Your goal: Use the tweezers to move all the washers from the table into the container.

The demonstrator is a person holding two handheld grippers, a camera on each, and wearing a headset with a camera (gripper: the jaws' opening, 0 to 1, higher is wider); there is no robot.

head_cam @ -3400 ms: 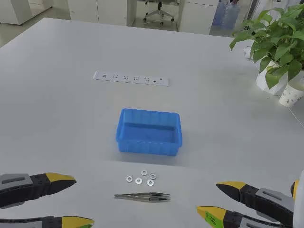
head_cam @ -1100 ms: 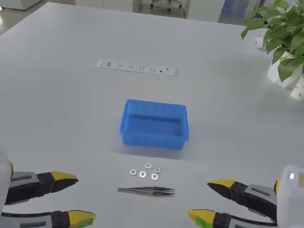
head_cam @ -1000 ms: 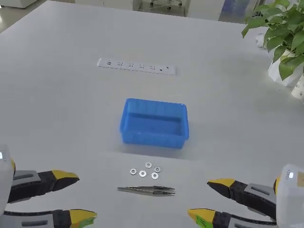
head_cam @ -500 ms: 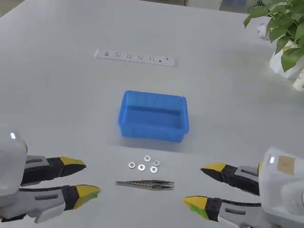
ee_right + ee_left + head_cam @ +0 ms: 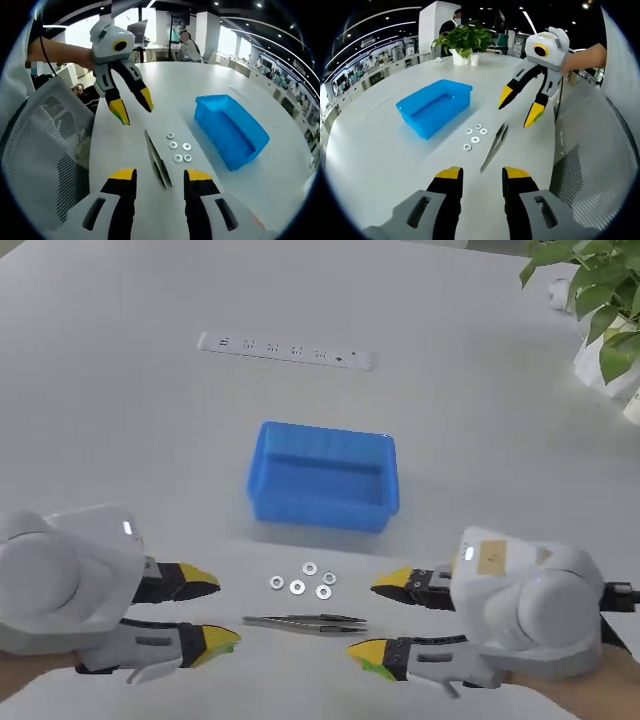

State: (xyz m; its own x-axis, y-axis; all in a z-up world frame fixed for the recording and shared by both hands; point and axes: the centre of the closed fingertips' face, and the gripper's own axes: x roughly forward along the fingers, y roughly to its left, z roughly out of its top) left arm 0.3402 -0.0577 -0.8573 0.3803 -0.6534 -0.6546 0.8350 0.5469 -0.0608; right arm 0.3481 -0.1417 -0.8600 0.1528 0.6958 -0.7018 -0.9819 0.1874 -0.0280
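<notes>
container (image 5: 322, 508): blue plastic bin, rectangular, with ribbed walls and a rolled rim. it is open at the top and stands at mid table. its inside shows bare blue floor.

washers (image 5: 303, 582): five small flat metal rings, silvery. they lie loose in a tight cluster on the table, just on the near side of the container and apart from it. none touches the tweezers.

tweezers (image 5: 305, 621): slim grey metal, two thin arms lying close together. they rest flat on the table, running left to right, just nearer the person than the washers. they lie between the two grippers and neither gripper touches them.

left gripper (image 5: 221, 610): white rounded body, black jaws with yellow tips. it is held low over the table to the left of the tweezers. jaws stand well apart with nothing between them.

right gripper (image 5: 367, 619): same make, one tip tinged green. it is held to the right of the tweezers and points inward. jaws stand spread wide and grip nothing.

table (image 5: 120, 470): broad, smooth and matt, pale grey.

power strip (image 5: 285, 349): long white bar with a row of sockets, lying flat beyond the container.

plant (image 5: 590, 290): green and leafy, at the far right corner.

chair (image 5: 580, 165): grey mesh panel beside the table edge, seen in the left gripper view.
</notes>
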